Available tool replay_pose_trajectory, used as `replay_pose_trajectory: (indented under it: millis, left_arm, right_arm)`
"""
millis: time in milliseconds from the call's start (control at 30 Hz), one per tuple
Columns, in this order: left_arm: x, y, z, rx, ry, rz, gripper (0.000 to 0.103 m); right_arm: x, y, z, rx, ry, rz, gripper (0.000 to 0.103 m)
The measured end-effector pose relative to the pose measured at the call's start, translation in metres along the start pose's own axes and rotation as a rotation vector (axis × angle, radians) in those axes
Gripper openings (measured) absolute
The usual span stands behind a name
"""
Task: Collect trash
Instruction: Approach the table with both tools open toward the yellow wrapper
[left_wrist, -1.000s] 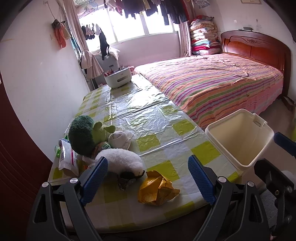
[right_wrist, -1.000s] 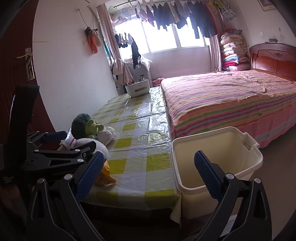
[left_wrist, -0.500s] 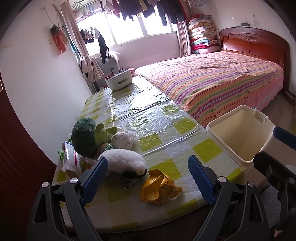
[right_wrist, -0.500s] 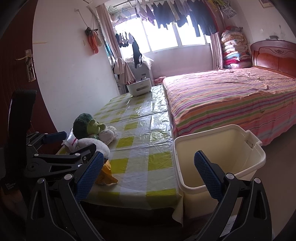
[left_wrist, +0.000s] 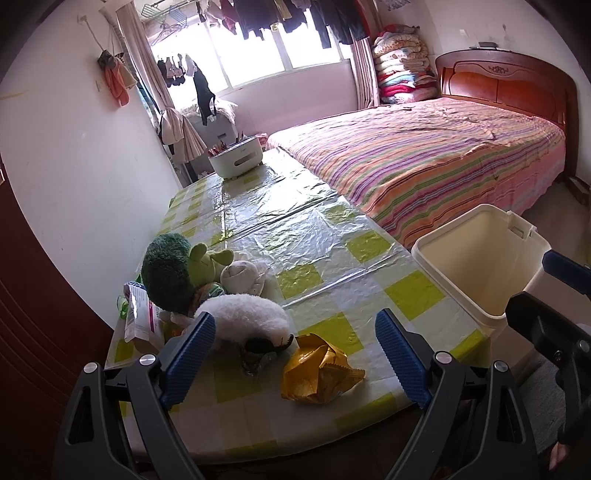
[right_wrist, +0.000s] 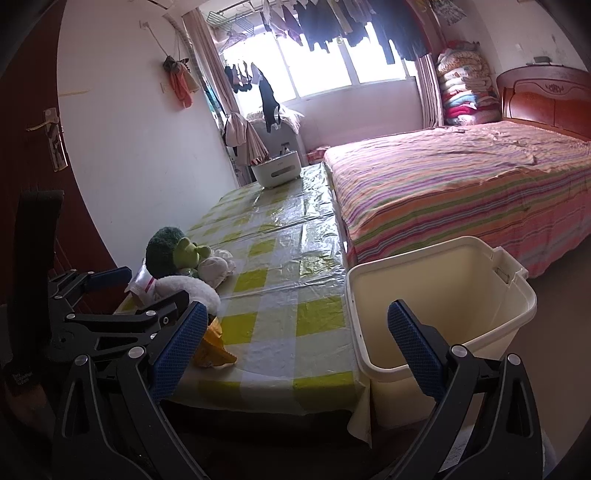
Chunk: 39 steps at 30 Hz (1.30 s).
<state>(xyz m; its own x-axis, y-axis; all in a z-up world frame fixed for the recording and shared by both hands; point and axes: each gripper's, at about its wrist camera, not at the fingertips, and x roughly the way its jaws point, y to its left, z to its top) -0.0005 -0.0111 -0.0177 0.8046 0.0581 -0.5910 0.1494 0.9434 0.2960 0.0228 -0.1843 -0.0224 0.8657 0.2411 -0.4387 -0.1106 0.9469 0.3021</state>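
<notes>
A crumpled yellow wrapper lies near the front edge of the checked table, just ahead of my open left gripper. A small dark scrap sits beside it, under a white plush. The cream trash bin stands on the floor at the table's right end. My right gripper hangs open and empty in front of the bin. In the right wrist view the wrapper is partly hidden behind the gripper's left finger, with the left gripper beside it.
Green, beige and white plush toys and a white-pink packet crowd the table's near left corner. A white container stands at the far end. A striped bed runs along the right, and a wall borders the left.
Both views have drawn back and risen slightly, so the table and bin sit a little farther off. The wrapper, toys and bin have not moved. Both grippers stay open.
</notes>
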Motion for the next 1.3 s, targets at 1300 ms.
replay_pose_trajectory:
  millis: [1300]
  left_arm:
    - [0.005,0.011,-0.013,-0.015,0.031,0.005,0.086]
  right_arm:
    - [0.006,0.012,-0.003,-0.018,0.032,0.016,0.097]
